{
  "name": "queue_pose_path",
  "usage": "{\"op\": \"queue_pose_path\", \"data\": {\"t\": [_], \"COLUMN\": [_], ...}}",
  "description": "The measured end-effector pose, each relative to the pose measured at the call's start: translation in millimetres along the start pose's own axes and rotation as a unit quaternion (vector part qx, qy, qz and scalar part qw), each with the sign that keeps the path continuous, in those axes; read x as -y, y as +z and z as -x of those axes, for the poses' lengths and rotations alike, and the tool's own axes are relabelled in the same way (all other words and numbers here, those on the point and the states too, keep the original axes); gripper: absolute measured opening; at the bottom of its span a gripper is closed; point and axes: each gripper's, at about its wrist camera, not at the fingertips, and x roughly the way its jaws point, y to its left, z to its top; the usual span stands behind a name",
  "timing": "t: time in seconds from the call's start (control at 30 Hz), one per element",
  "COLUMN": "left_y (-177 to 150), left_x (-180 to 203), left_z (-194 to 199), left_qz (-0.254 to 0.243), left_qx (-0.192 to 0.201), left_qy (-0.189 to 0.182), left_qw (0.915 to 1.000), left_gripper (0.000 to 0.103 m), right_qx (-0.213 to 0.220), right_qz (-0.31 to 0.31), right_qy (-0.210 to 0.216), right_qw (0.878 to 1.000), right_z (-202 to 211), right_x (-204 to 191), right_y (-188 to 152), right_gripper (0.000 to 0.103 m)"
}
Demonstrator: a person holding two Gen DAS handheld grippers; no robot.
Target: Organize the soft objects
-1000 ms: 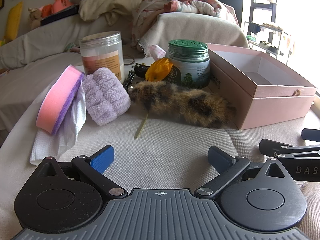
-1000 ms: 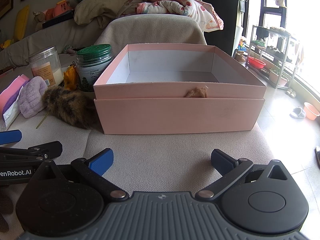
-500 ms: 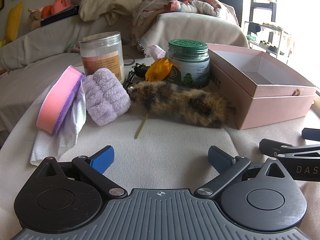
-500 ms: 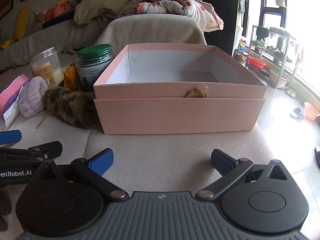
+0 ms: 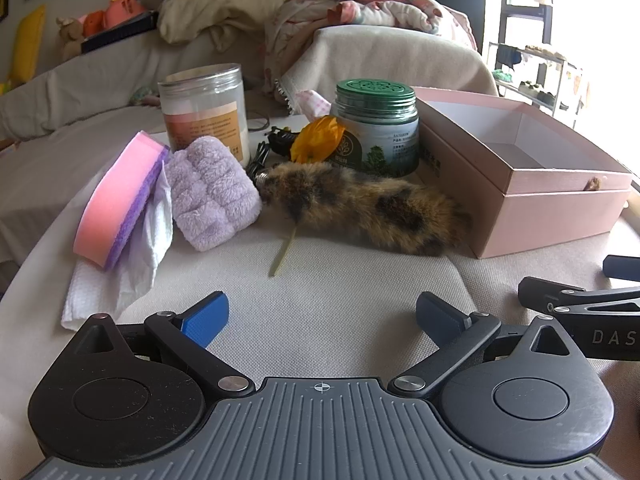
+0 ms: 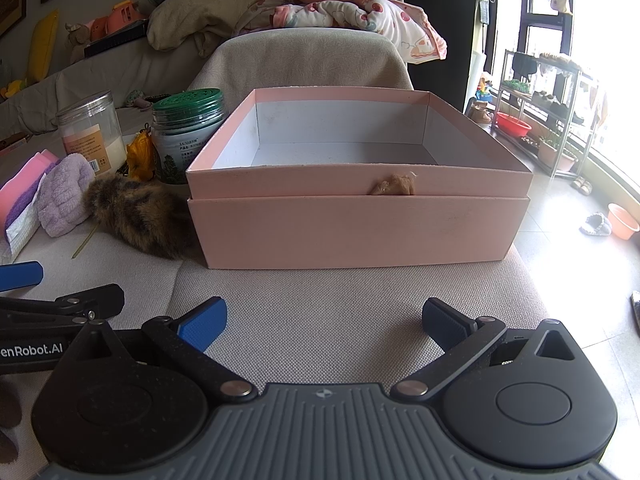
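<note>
The table (image 6: pixel 360 300) is covered with a beige cloth, and on it the biggest thing is the pink box (image 6: pixel 356 224), which sits at 12 o'clock from the right gripper (image 6: pixel 324 318) with its top open and nothing inside – I judge it is put there to receive the soft things. From the left gripper (image 5: pixel 322 314) the same box is at 2 o'clock, and the soft things lie in a row between 10 and 1 o'clock: the furry tail (image 5: pixel 360 206) with its far end just beside the box wall, the lilac plush pad (image 5: pixel 210 192) touching the tail's near end, and the pink sponge (image 5: pixel 118 200) leaning on a white tissue (image 5: pixel 120 276) at the outer left. Behind them stand two hard things, the clear jar (image 5: pixel 204 110) and the green-lid jar (image 5: pixel 376 124), with a yellow flower (image 5: pixel 318 138) between. Both grippers rest low near the table edge with jaws spread wide and nothing between them – the left faces the soft things, the right faces the box, so probably the left will pick and the box will be filled. No soft thing is in the box yet; the task looks not begun.
</note>
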Motion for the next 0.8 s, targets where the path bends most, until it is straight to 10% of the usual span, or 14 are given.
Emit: {"op": "queue_pose_path", "data": {"t": [0.37,0.8], "left_y": [3.5,70.9], "left_x": [-17.6,-175.9], "left_z": [11.1,17.4], "left_qz": [-0.004,0.092], "left_qx": [-0.008,0.029], "left_qy": [-0.071,-0.100], "left_qw": [0.9974,0.9904], "left_gripper": [0.102,0.102], "right_qx": [-0.056,-0.029], "right_qz": [-0.010,0.006], "right_qy": [-0.013,0.033], "right_qw": [0.998,0.999], "right_z": [0.0,19.8], "right_x": [-3.2,-14.6], "right_y": [12.2,19.8], "right_gripper": [0.103,0.096]}}
